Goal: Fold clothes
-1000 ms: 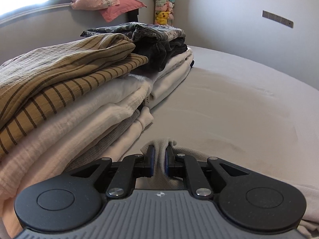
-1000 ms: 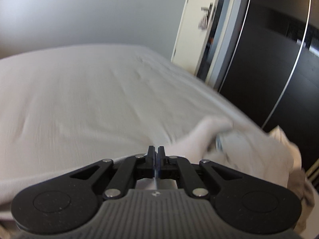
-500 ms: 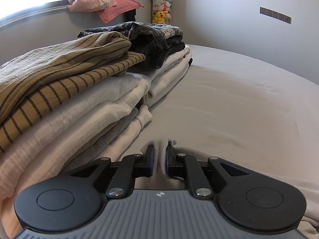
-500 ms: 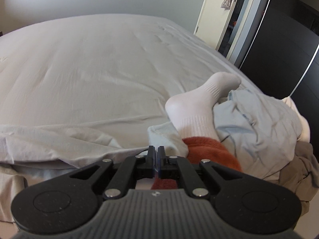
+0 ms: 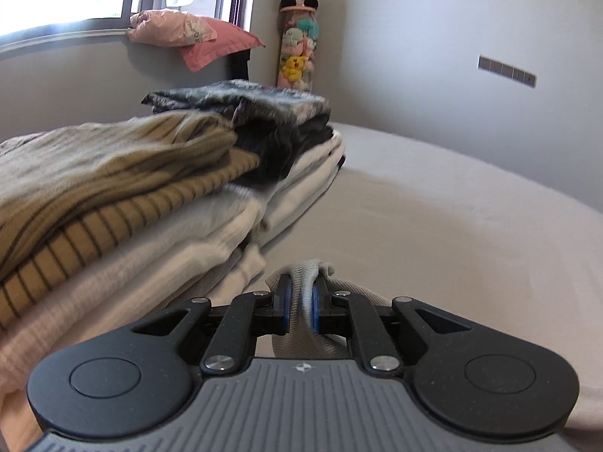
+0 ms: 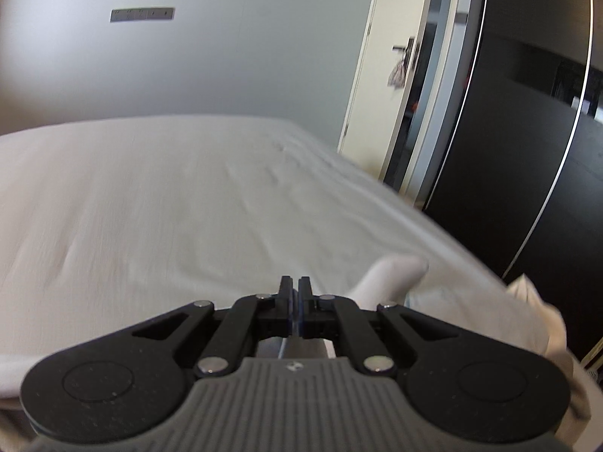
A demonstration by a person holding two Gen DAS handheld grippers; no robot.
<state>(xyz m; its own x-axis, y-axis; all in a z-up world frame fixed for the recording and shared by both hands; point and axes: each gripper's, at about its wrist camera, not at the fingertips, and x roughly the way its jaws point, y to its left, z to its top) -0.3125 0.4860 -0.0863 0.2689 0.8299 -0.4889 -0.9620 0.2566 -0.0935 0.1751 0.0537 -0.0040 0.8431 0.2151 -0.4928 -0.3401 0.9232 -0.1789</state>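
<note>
My left gripper [image 5: 300, 303] is shut on a fold of a light grey-beige garment [image 5: 303, 275], held just above the bed sheet [image 5: 433, 226]. Next to it on the left lies a stack of folded clothes [image 5: 124, 203]: a tan striped top over white pieces, with a dark folded pile [image 5: 264, 113] behind. My right gripper [image 6: 293, 301] has its jaws pressed together over the bed; a thin pale edge shows between them, and what it is I cannot tell. A white sock [image 6: 392, 275] lies just right of it.
Pink pillows [image 5: 188, 34] lie on the window sill, and a tube of plush toys [image 5: 297, 49] stands in the corner. A door [image 6: 399, 86] and a dark wardrobe [image 6: 535, 132] stand past the bed's right edge. Pale loose clothes [image 6: 535, 301] lie at that edge.
My left gripper has lifted and tilted up with the garment. My right gripper has swung upward; the orange garment and blue clothes seen half a second ago have dropped out of view.
</note>
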